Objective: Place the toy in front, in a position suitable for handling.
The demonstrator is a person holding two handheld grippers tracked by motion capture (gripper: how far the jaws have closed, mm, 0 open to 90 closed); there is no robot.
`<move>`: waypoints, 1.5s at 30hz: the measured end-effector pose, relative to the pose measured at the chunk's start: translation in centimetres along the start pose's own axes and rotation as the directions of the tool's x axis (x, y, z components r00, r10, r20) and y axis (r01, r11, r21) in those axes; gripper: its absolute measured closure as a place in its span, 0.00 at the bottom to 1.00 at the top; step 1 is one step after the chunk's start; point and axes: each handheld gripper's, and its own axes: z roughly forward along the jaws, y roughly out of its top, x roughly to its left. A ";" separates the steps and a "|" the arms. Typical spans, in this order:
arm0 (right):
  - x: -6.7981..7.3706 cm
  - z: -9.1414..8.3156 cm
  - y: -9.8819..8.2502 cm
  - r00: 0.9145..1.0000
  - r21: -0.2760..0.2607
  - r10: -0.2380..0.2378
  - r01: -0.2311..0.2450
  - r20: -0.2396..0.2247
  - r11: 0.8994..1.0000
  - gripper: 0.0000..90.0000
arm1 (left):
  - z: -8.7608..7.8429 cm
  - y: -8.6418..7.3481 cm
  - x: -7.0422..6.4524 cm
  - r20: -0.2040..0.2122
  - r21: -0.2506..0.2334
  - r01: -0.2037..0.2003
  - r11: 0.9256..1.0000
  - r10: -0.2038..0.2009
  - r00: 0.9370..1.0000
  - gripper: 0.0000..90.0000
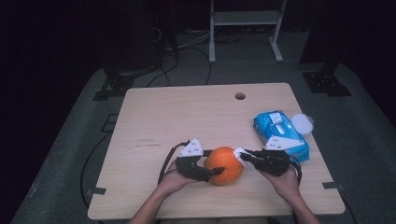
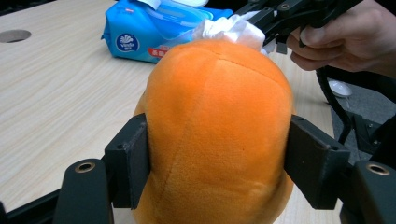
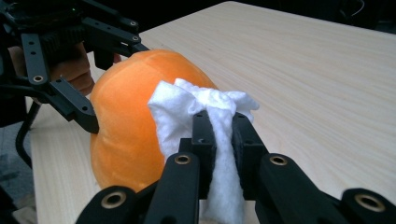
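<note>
An orange plush ball (image 1: 224, 164) rests on the wooden table (image 1: 177, 116) near its front edge. My left gripper (image 1: 215, 172) comes in from the left, and its black pads (image 2: 128, 158) press into both sides of the plush (image 2: 219, 121), so it is shut on it. My right gripper (image 3: 224, 135) is shut on a crumpled white wipe (image 3: 187, 107). The wipe (image 1: 239, 153) lies against the plush's upper right side (image 3: 121, 116). In the left gripper view the wipe (image 2: 231, 29) sits on top of the plush, with the right gripper (image 2: 261, 18) behind it.
A blue pack of wet wipes (image 1: 280, 133) lies at the table's right, its flap open, with a round white lid (image 1: 302, 123) beside it at the edge. A cable hole (image 1: 240, 96) is at the back. Bare wood spans the left and middle.
</note>
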 end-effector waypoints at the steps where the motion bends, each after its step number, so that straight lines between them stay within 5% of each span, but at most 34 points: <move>1: 0.2 0.0 0.2 1.000 0.000 -0.016 0.016 0.012 1.000 0.90 | 0.1 0.0 -0.1 -0.004 -0.002 0.002 1.000 -0.002 1.000 0.33; 8: 2.2 -0.2 1.3 0.997 -0.039 -0.078 0.078 -0.019 0.996 0.90 | 0.5 0.0 -0.5 -0.011 -0.004 0.001 1.000 -0.001 1.000 0.32; 13: 0.9 -0.4 0.6 0.999 -0.026 -0.047 0.048 0.016 0.999 0.90 | -0.2 -0.1 -0.5 0.125 -0.031 -0.022 0.999 0.025 0.992 0.28; 16: 0.7 -0.4 0.5 0.999 -0.032 -0.032 0.032 0.001 0.999 0.90 | 0.4 0.1 -0.5 0.048 -0.037 -0.036 0.999 0.037 0.998 0.18; 18: 1.0 0.0 0.6 0.999 -0.032 -0.039 0.038 -0.014 0.999 0.90 | 1.4 0.0 -0.7 0.040 -0.005 -0.034 0.999 0.034 0.999 0.09; 21: 1.7 0.5 0.9 0.997 -0.017 -0.079 0.079 0.002 0.997 0.90 | 1.7 -0.4 -1.3 -0.012 -0.002 -0.078 0.997 0.078 0.997 0.16; 23: 1.6 0.2 0.9 0.997 -0.022 -0.078 0.078 0.011 0.997 0.90 | 1.2 -0.2 -1.1 -0.016 -0.012 -0.070 0.997 0.070 0.997 0.28; 26: 1.6 -0.4 1.0 0.998 -0.042 -0.066 0.067 0.012 0.997 0.90 | 0.6 0.2 -0.8 0.000 -0.030 -0.040 0.999 0.040 0.999 0.33; 33: 3.6 -0.3 1.8 0.991 -0.068 -0.131 0.130 -0.016 0.989 0.90 | 0.1 0.3 -0.3 -0.028 -0.026 -0.006 1.000 0.005 1.000 0.34; 39: 1.7 0.1 0.7 0.995 -0.017 -0.098 0.099 0.037 0.995 0.90 | 0.6 -0.3 0.0 -0.019 -0.018 0.009 1.000 -0.009 1.000 0.16; 42: 1.5 -0.1 0.5 0.994 -0.014 -0.095 0.096 0.053 0.995 0.90 | 0.6 -0.4 0.0 -0.042 -0.031 0.010 0.999 -0.011 0.999 0.24; 45: 2.6 0.0 1.0 0.993 -0.032 -0.118 0.119 0.029 0.992 0.90 | 0.9 -0.3 0.2 -0.066 -0.056 0.079 0.995 -0.083 0.994 0.28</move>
